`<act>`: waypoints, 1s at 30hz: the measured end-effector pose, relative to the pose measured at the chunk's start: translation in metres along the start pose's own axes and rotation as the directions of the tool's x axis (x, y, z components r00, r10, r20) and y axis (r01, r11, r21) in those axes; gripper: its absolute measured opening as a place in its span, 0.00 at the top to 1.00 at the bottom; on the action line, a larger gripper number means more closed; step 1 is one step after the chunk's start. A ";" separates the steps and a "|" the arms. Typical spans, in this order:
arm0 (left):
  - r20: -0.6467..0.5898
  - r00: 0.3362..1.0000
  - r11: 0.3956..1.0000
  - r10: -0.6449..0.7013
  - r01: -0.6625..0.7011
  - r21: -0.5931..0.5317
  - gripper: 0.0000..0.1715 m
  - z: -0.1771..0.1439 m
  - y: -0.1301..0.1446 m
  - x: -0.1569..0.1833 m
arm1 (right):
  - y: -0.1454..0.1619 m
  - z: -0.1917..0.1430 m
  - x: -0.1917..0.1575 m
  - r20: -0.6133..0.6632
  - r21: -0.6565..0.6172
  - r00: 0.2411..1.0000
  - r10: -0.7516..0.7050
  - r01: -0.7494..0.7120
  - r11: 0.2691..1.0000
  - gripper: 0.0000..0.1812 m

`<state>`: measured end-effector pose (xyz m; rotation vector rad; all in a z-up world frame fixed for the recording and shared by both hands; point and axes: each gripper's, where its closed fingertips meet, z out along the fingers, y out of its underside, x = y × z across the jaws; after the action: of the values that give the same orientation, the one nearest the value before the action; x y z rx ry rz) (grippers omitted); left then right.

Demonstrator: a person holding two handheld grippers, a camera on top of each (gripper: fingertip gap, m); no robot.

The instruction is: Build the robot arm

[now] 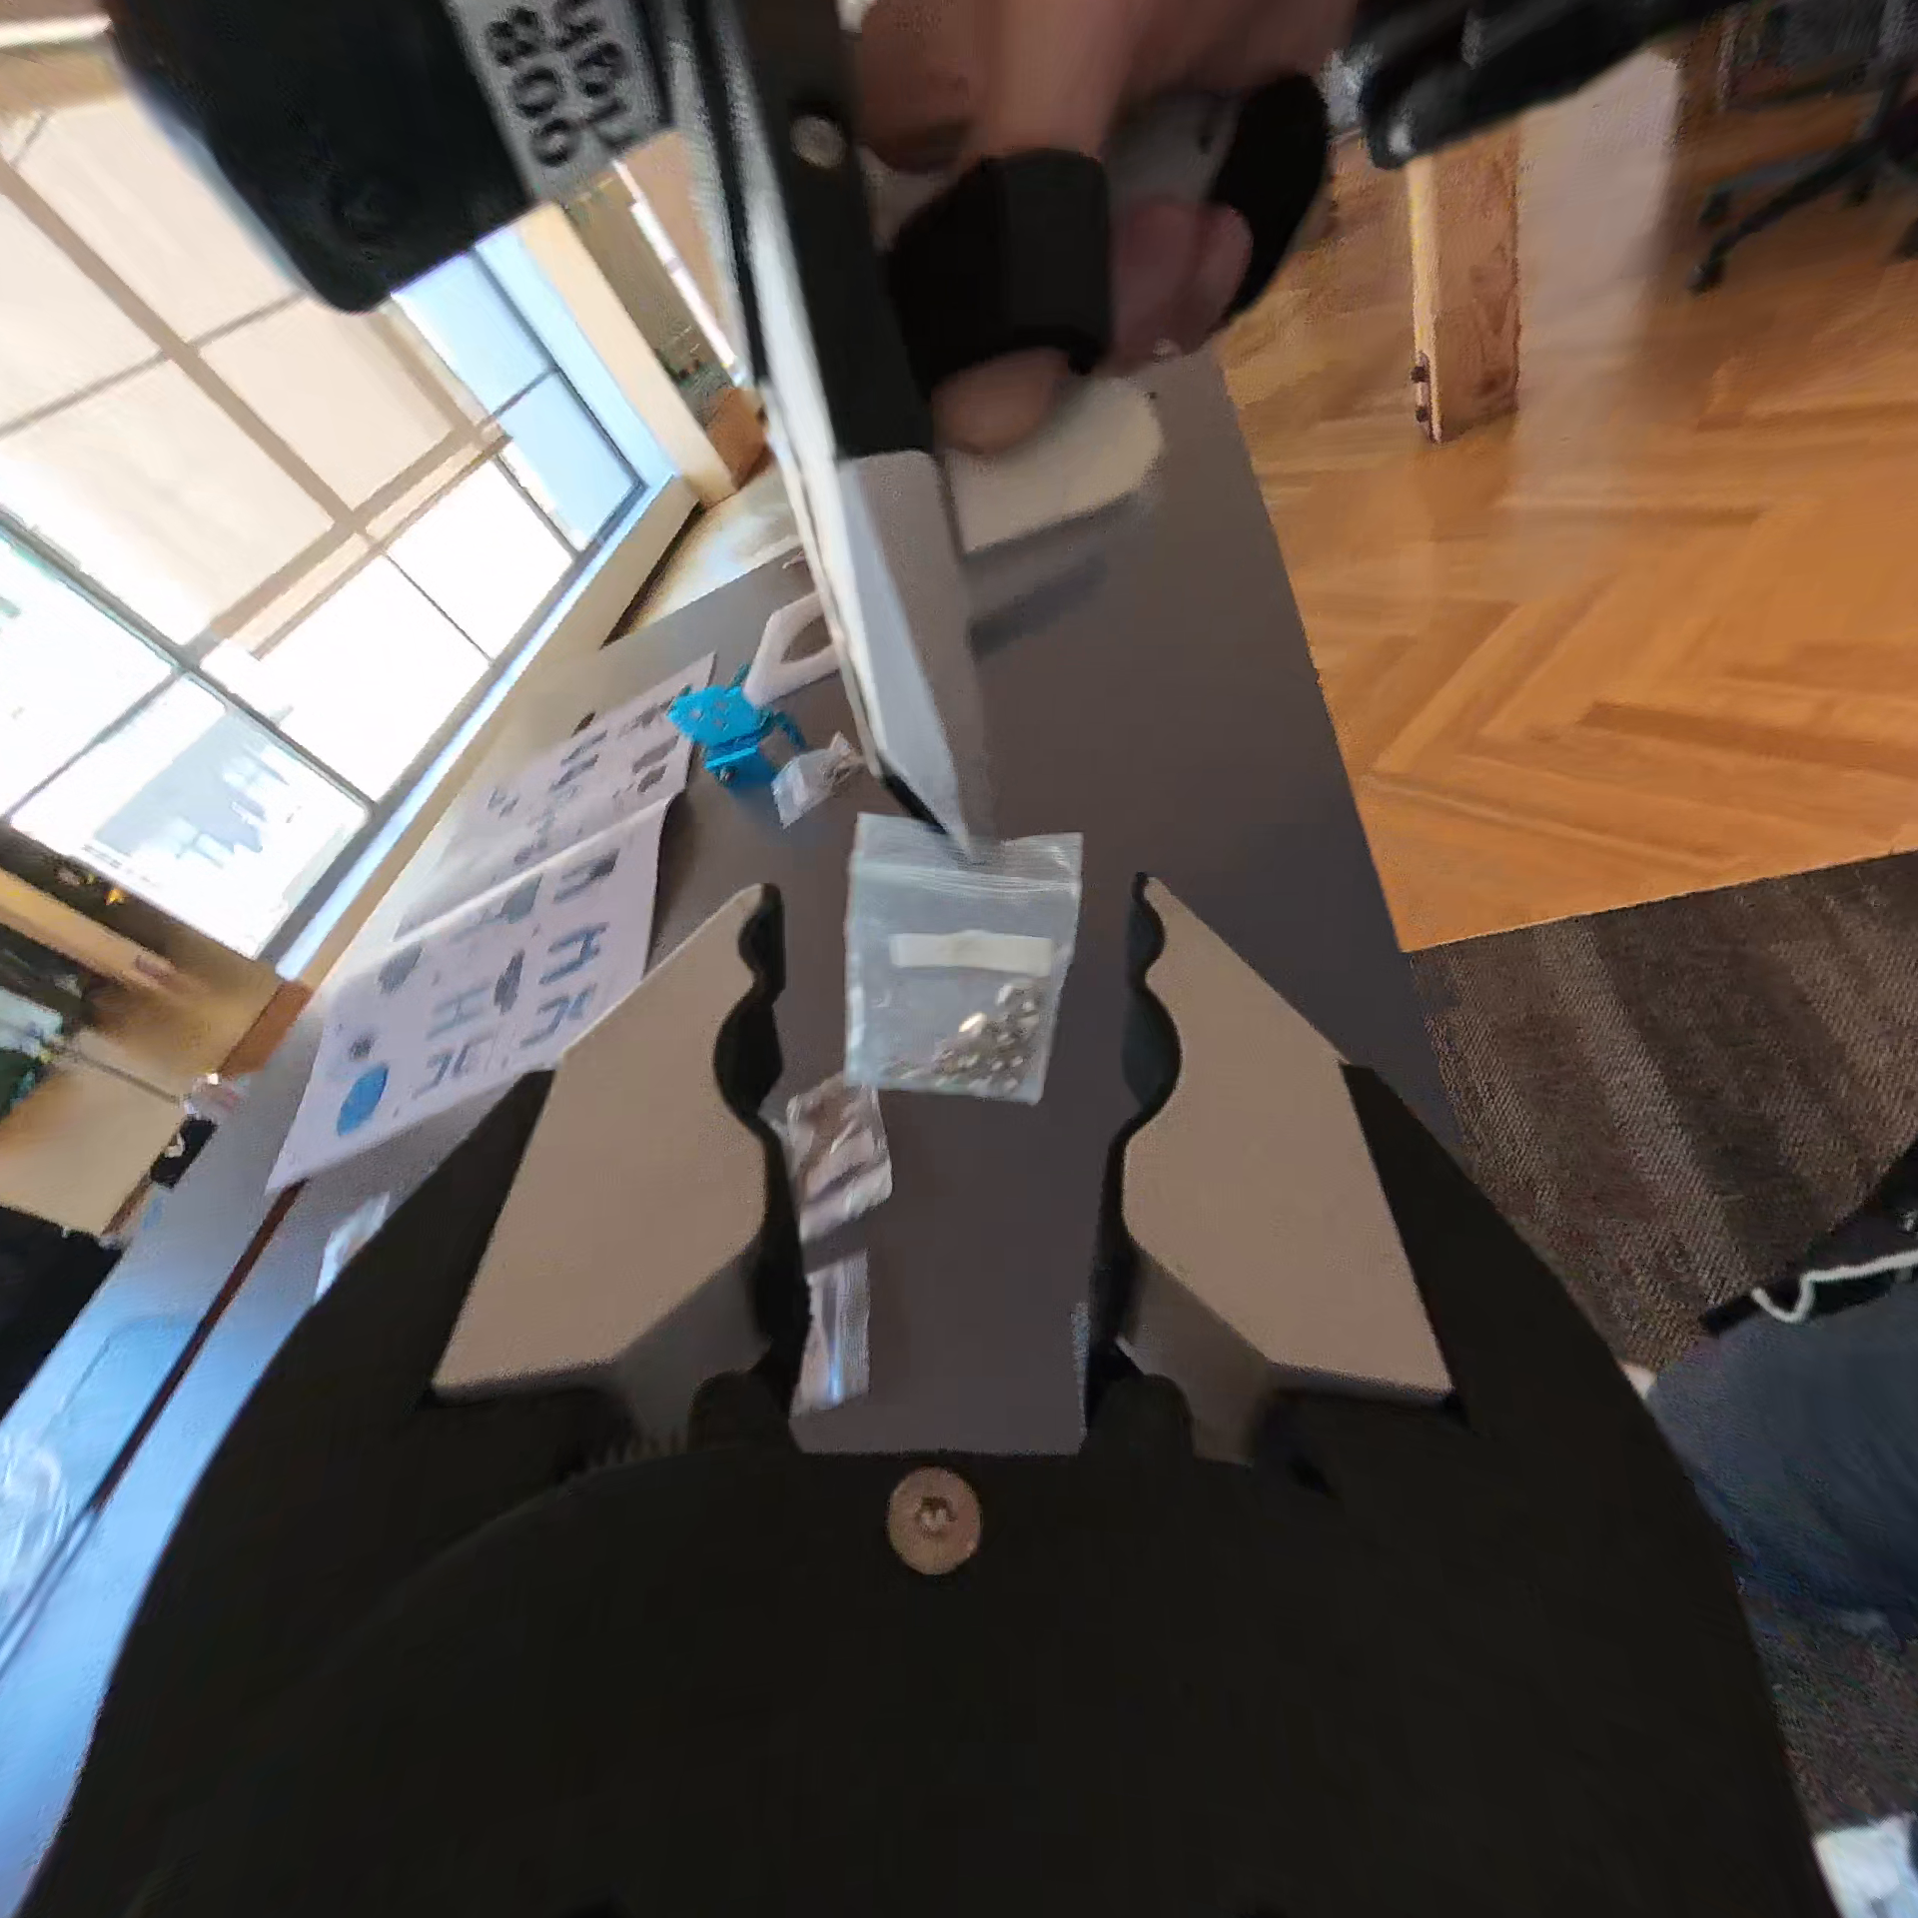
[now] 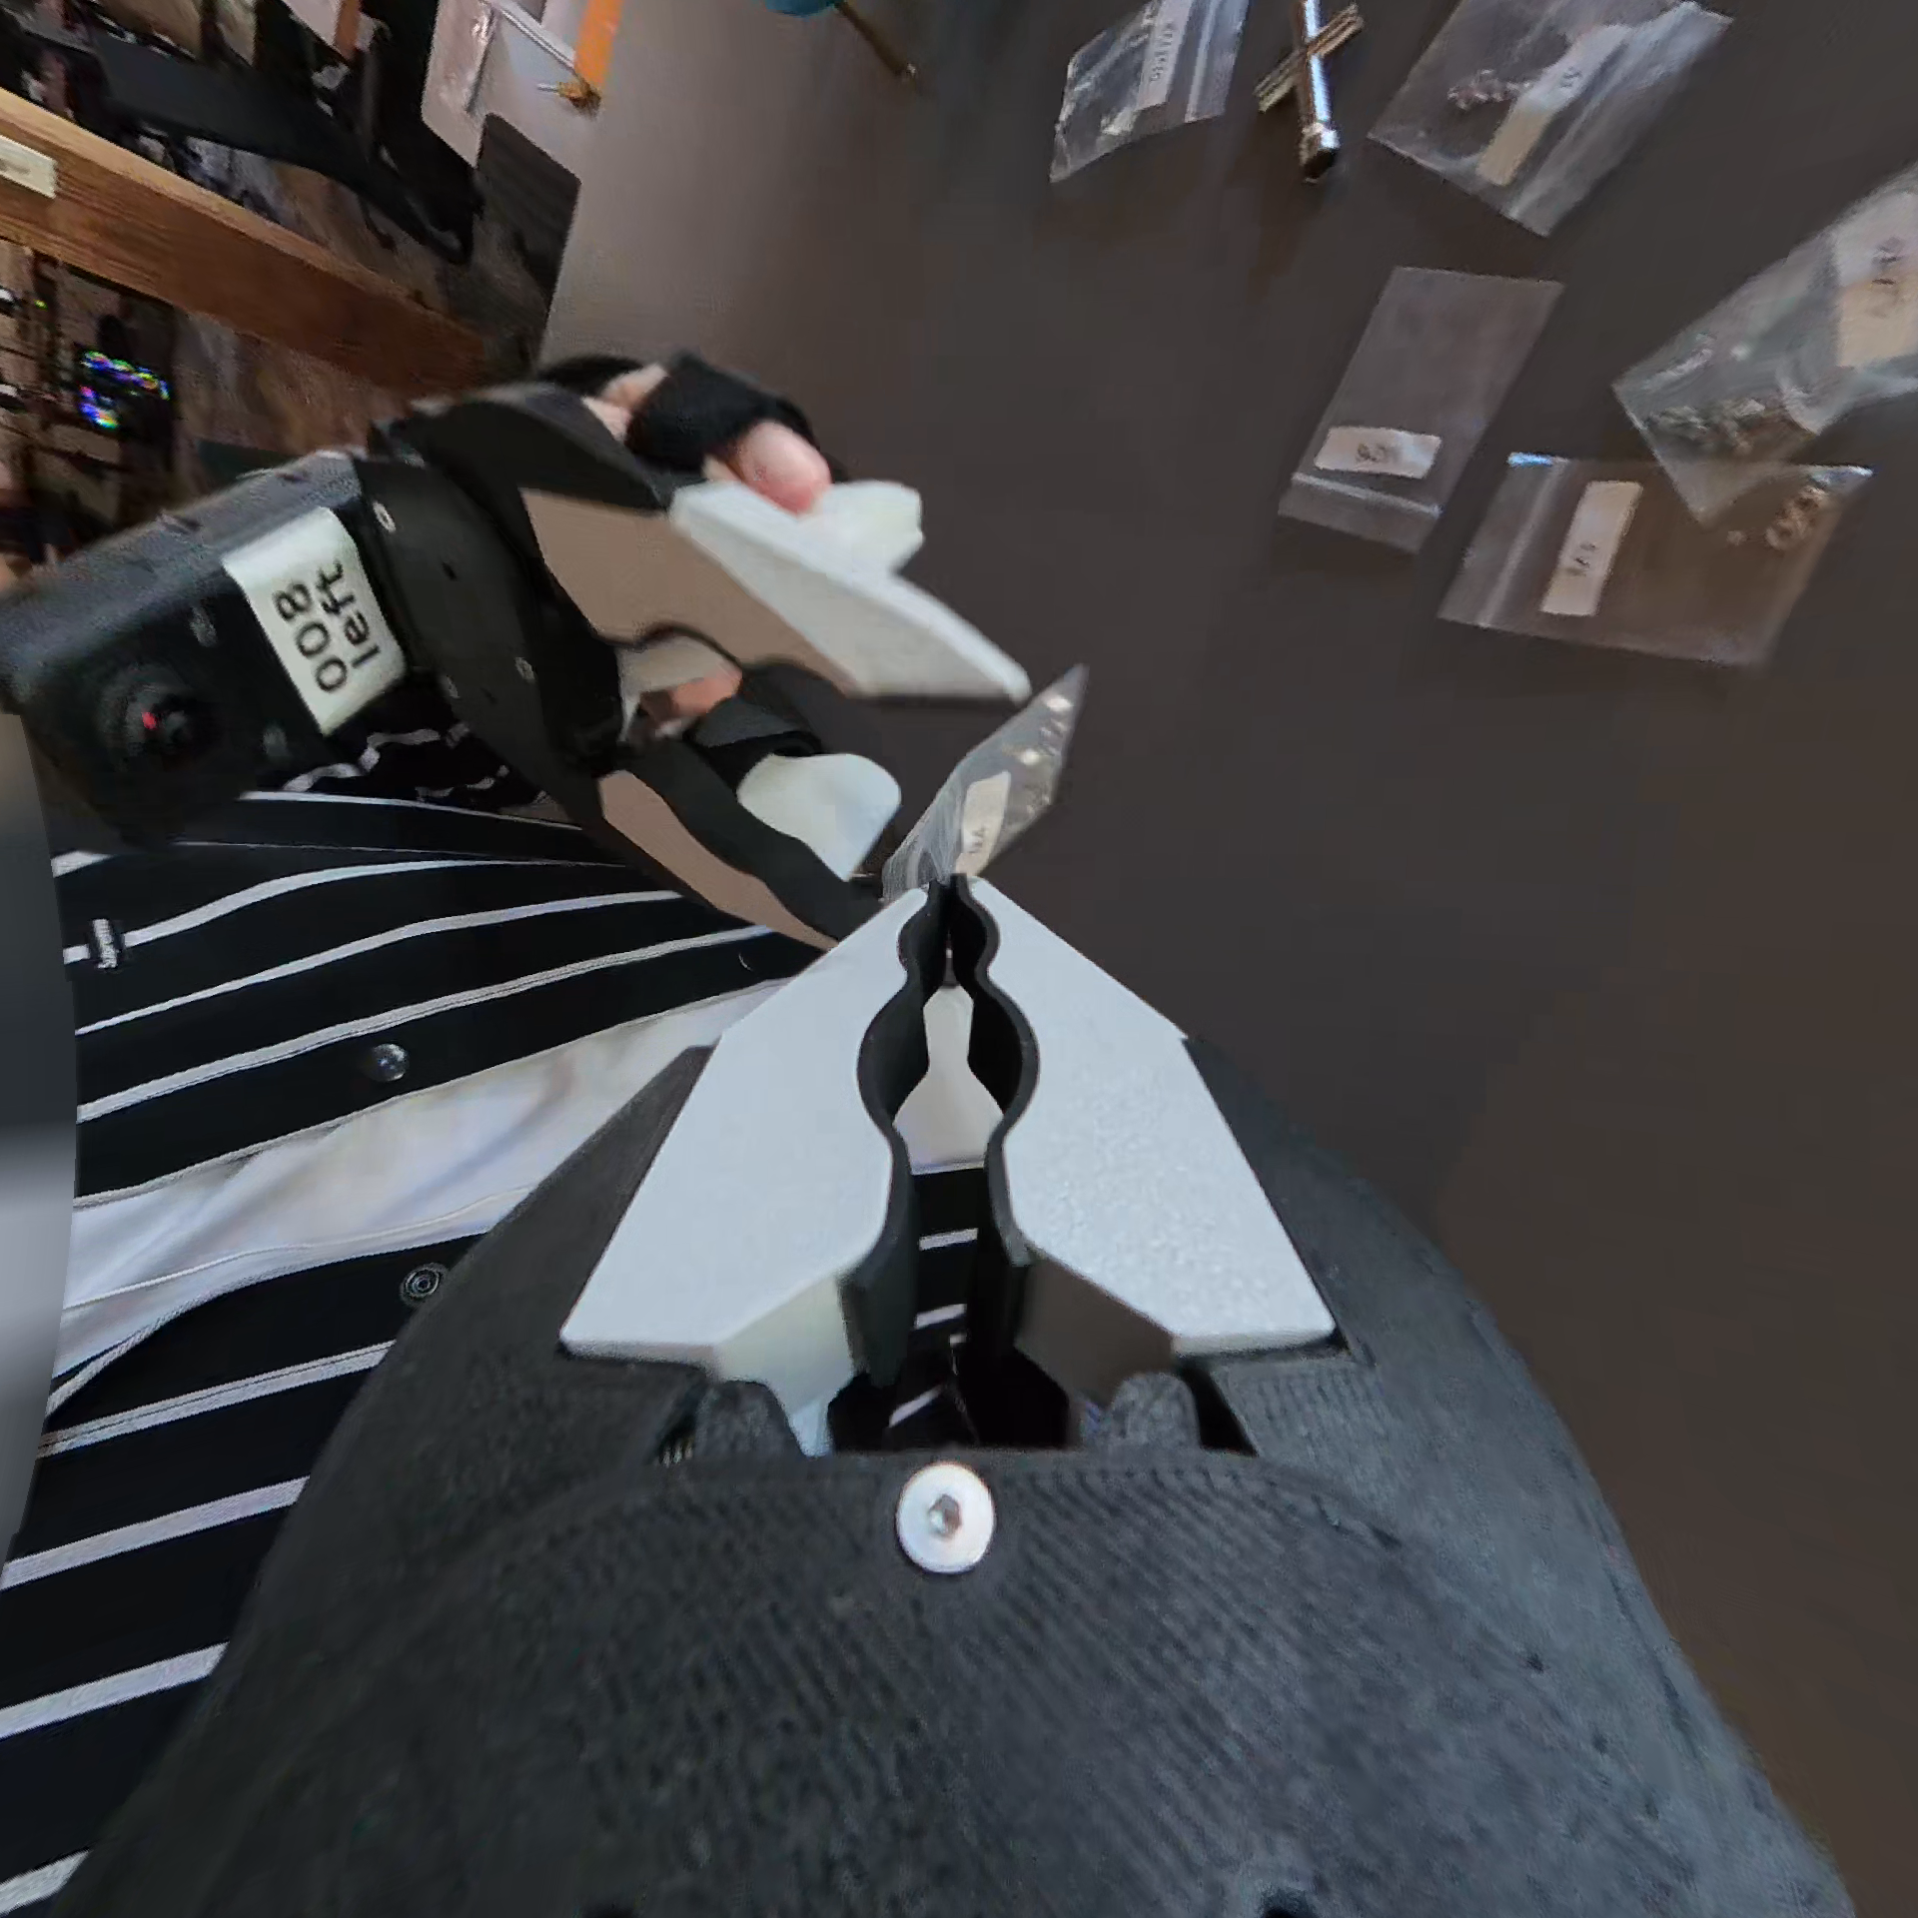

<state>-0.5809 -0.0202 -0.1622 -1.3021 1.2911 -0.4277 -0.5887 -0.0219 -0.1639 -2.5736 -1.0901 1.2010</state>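
**A:** Above a dark matte tabletop (image 1: 1173, 727), what hangs in the middle?

**B:** A small clear zip bag (image 1: 960, 965), thin crinkled plastic with a white label strip. A cluster of shiny metal nuts or washers sits in its lower corner. It is lifted clear of the table, pinched at its top edge by the right gripper (image 2: 955, 893), whose pale grey fingers with black wavy inner pads are closed tight on the plastic.

**A:** And the left gripper?

**B:** The left gripper (image 1: 955, 903) stands spread wide, one flat grey finger on each side of the bag, nothing held. Whether it touches the bag, I cannot tell. Its body is black ribbed printed plastic with a round metal screw.

**A:** What else lies about?

**B:** Two more small plastic bags (image 1: 836, 1152) lie between the left fingers, lower down. Farther off are a blue metal assembly (image 1: 732, 727), a white plastic piece and a printed instruction sheet (image 1: 509, 934). In the right wrist view, several flat clear bags (image 2: 1629, 560) with white labels lie scattered on the table, some holding small metal parts, beside a cross-shaped metal wrench (image 2: 1308, 93).

**A:** Anything in the way?

**B:** The right gripper's long pale finger crosses the left wrist view from above, hiding part of the table. A person's black-and-white striped shirt (image 2: 363, 996) fills the left of the right wrist view. A herringbone wood floor and grey carpet lie beyond the table edge.
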 end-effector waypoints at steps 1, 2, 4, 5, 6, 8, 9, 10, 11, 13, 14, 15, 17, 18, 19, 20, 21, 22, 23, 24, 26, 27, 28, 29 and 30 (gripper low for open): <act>-0.016 1.000 1.000 0.024 -0.024 -0.002 0.65 0.011 -0.005 0.005 | 0.003 -0.010 0.001 -0.006 0.005 1.000 0.000 0.000 1.000 1.00; -0.018 0.999 0.999 0.044 -0.045 -0.012 0.65 0.022 -0.009 0.008 | 0.007 -0.020 0.004 -0.013 0.007 1.000 -0.002 0.002 1.000 1.00; 0.001 0.996 0.996 0.087 -0.087 -0.016 0.73 0.044 -0.020 0.008 | 0.018 -0.040 0.014 -0.038 -0.003 0.999 -0.005 0.005 1.000 1.00; 0.001 0.995 0.995 0.104 -0.104 -0.004 0.75 0.055 -0.028 0.009 | 0.023 -0.052 0.021 -0.050 0.002 0.999 -0.009 0.009 1.000 1.00; -0.001 0.993 0.993 0.119 -0.119 -0.006 0.76 0.068 -0.033 0.011 | 0.029 -0.064 0.027 -0.051 0.003 0.999 -0.010 0.010 1.000 1.00; 0.006 0.989 0.989 0.149 -0.149 -0.018 0.80 0.098 -0.045 0.013 | 0.041 -0.091 0.049 -0.090 0.002 0.996 -0.019 0.019 1.000 1.00; 0.023 0.985 0.985 0.169 -0.169 -0.020 0.84 0.114 -0.052 0.013 | 0.047 -0.105 0.062 -0.107 -0.002 0.994 -0.025 0.025 1.000 1.00; 0.045 0.981 0.982 0.191 -0.190 -0.021 0.86 0.131 -0.059 0.013 | 0.053 -0.120 0.073 -0.109 -0.004 0.994 -0.027 0.027 1.000 1.00; 0.066 0.977 0.979 0.203 -0.202 -0.028 0.85 0.149 -0.066 0.012 | 0.058 -0.136 0.084 -0.111 0.002 0.994 -0.023 0.023 1.000 1.00; 0.085 0.981 0.984 0.175 -0.171 -0.046 0.85 0.187 -0.075 0.013 | 0.067 -0.165 0.111 -0.133 0.001 0.991 -0.030 0.031 1.000 1.00; 0.086 0.984 0.987 0.154 -0.150 -0.052 0.85 0.207 -0.079 0.014 | 0.073 -0.177 0.126 -0.147 -0.009 0.989 -0.034 0.033 0.999 1.00; 0.090 0.985 0.988 0.144 -0.139 -0.064 0.85 0.226 -0.081 0.014 | 0.078 -0.189 0.139 -0.154 -0.013 0.987 -0.034 0.033 0.999 1.00; 0.110 0.983 0.987 0.144 -0.134 -0.092 0.86 0.261 -0.086 0.012 | 0.085 -0.212 0.163 -0.157 0.003 0.987 -0.040 0.041 0.999 1.00; 0.119 0.984 0.988 0.130 -0.118 -0.098 0.86 0.275 -0.089 0.011 | 0.087 -0.223 0.171 -0.145 0.019 0.988 -0.048 0.051 0.999 1.00; 0.124 0.987 0.992 0.101 -0.090 -0.093 0.87 0.287 -0.093 0.009 | 0.088 -0.233 0.179 -0.132 0.040 0.990 -0.058 0.064 0.997 1.00; 0.122 0.990 0.995 0.064 -0.054 -0.082 0.88 0.298 -0.097 0.008 | 0.088 -0.243 0.186 -0.109 0.062 0.991 -0.077 0.084 0.995 0.99; 0.120 0.992 0.997 0.027 -0.018 -0.073 0.89 0.308 -0.100 0.006 | 0.086 -0.251 0.192 -0.079 0.090 0.991 -0.105 0.112 0.990 0.97; 0.117 0.993 0.998 -0.009 0.017 -0.065 0.90 0.316 -0.101 0.003 | 0.083 -0.259 0.197 -0.051 0.131 0.990 -0.135 0.140 0.981 0.94; 0.113 0.993 0.997 -0.048 0.054 -0.058 0.90 0.324 -0.101 0.000 | 0.079 -0.267 0.204 -0.035 0.179 0.985 -0.170 0.173 0.968 0.88; 0.107 0.990 0.994 -0.089 0.095 -0.048 0.90 0.332 -0.101 -0.004 | 0.075 -0.274 0.210 -0.027 0.224 0.975 -0.219 0.220 0.950 0.83; 0.081 0.981 0.984 -0.176 0.178 -0.021 0.89 0.344 -0.100 -0.010 | 0.073 -0.285 0.223 -0.047 0.293 0.933 -0.357 0.355 0.888 0.74; 0.058 0.974 0.976 -0.219 0.219 -0.004 0.89 0.350 -0.100 -0.013 | 0.071 -0.290 0.230 -0.086 0.333 0.897 -0.433 0.436 0.836 0.69; 0.030 0.966 0.966 -0.257 0.257 0.017 0.89 0.354 -0.102 -0.015 | 0.071 -0.293 0.236 -0.134 0.367 0.853 -0.505 0.516 0.774 0.66; -0.002 0.958 0.956 -0.288 0.288 0.047 0.88 0.358 -0.105 -0.018 | 0.072 -0.293 0.240 -0.167 0.392 0.810 -0.562 0.578 0.716 0.65; -0.037 0.948 0.945 -0.316 0.318 0.079 0.88 0.362 -0.110 -0.020 | 0.072 -0.293 0.241 -0.170 0.418 0.782 -0.600 0.609 0.674 0.64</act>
<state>-0.2322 0.1274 -0.1448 -1.4413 1.0714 -0.7177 -0.2378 0.1381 -0.1420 -1.6558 -1.3179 1.0743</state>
